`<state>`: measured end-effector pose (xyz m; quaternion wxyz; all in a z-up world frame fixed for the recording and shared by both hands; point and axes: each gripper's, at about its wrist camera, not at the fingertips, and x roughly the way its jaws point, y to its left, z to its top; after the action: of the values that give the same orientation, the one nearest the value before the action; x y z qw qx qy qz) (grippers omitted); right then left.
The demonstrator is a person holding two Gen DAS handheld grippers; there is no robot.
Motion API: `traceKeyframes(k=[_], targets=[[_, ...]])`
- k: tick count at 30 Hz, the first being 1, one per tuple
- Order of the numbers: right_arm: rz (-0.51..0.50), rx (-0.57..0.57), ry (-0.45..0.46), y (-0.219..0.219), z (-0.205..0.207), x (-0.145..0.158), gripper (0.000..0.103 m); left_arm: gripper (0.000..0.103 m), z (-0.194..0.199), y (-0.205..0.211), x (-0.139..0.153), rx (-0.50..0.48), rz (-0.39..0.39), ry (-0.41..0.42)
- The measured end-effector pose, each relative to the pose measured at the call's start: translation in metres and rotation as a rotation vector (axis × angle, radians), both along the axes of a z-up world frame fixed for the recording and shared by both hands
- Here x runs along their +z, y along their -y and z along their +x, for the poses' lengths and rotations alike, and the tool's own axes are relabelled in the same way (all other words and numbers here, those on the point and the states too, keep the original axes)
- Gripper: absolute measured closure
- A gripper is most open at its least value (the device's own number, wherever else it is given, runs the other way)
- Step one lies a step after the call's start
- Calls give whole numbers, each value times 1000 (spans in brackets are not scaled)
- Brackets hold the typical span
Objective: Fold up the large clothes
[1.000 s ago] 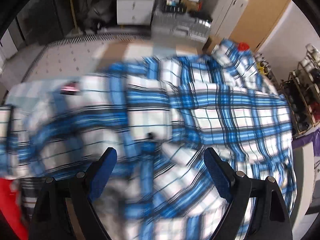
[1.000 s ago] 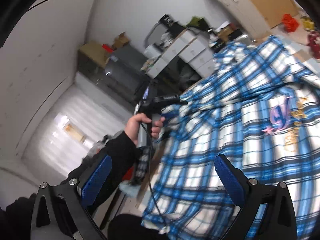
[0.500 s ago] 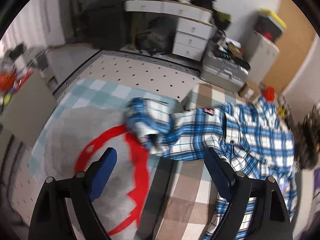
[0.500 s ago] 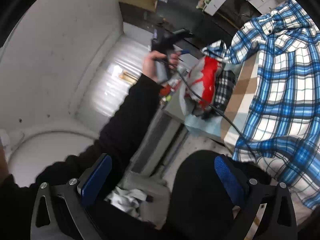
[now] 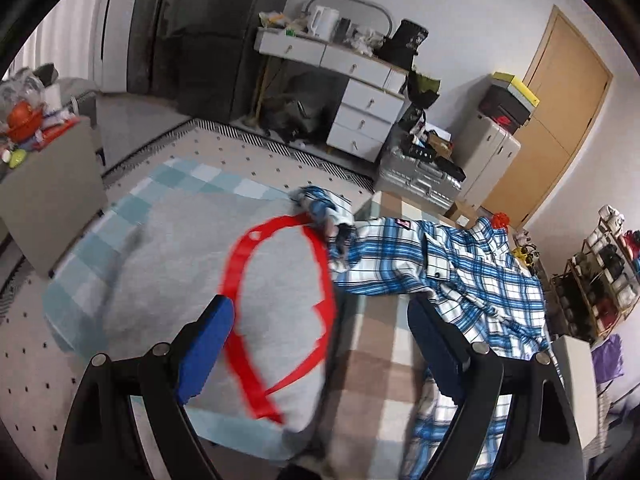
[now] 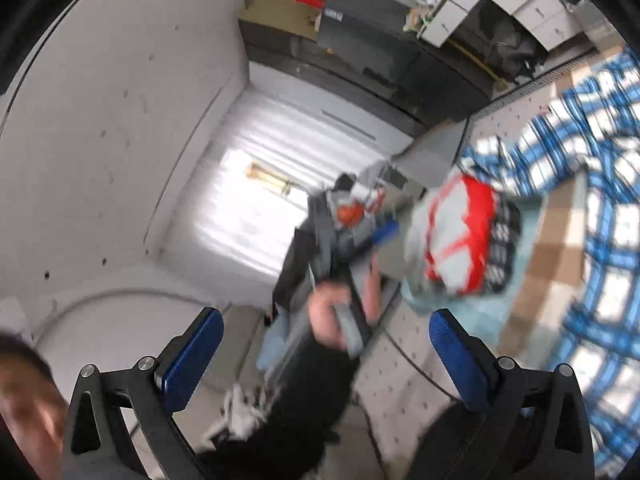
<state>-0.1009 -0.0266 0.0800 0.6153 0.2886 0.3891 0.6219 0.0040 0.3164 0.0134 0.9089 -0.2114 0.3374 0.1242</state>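
From the left wrist's view, the left gripper [image 5: 316, 344] stands with its blue-padded jaws spread wide and nothing between them; it hangs tilted down over a grey cushion-like bundle with a red loop printed on it [image 5: 276, 304], which lies at the near edge of a beige and brown checked bed cover [image 5: 380, 356]. The thing to be folded — a large blue, white and black plaid shirt [image 5: 452, 276] — lies crumpled to the right on that cover, one sleeve [image 5: 328, 212] trailing off to the left so that its cuff reaches the top of the red loop, the collar end lying toward the far corner. Behind it I see a white chest of drawers [image 5: 360, 120] and a wooden door [image 5: 556, 128]. From the right wrist's view, blurred as it is, the right gripper [image 6: 326, 354] also has its jaws wide apart and empty, and it points more at the white wall than at the bed; below it a hand in a black sleeve [image 6: 340, 316] grips the handle of the other tool, and the plaid shirt shows only at the right edge, beside the grey and red bundle. To my eye no fold is under way — both tools are off the cloth, between grips. The next move, I judge, calls for bringing both grippers down to the shirt, taking that stray sleeve or a hem edge, and spreading the shirt flat before any fold can be laid.
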Motion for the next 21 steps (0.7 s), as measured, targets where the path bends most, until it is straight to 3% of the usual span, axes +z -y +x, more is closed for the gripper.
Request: traceKeyframes(k=[2, 4, 7, 8, 11, 13, 17, 21], targets=[[-25, -23, 69, -27, 11, 9, 0, 17, -12, -5, 2, 9, 24, 25], [-83, -40, 75, -63, 33, 3, 0, 17, -19, -8, 0, 26, 43, 32], [-212, -54, -89, -122, 90, -37, 0, 17, -29, -10, -6, 19, 50, 53], [-275, -44, -203, -145, 119, -64, 0, 17, -31, -10, -9, 18, 55, 56], [-290, -42, -495, -178, 178, -130, 0, 17, -37, -13, -16, 6, 78, 64], [-288, -94, -614, -190, 204, -166, 0, 17, -39, -16, -21, -1, 109, 59], [-301, -130, -706, -216, 227, -207, 0, 17, -35, -20, -29, -26, 140, 40], [-305, -151, -763, -235, 238, -223, 0, 17, -32, -24, -39, -24, 164, 35]])
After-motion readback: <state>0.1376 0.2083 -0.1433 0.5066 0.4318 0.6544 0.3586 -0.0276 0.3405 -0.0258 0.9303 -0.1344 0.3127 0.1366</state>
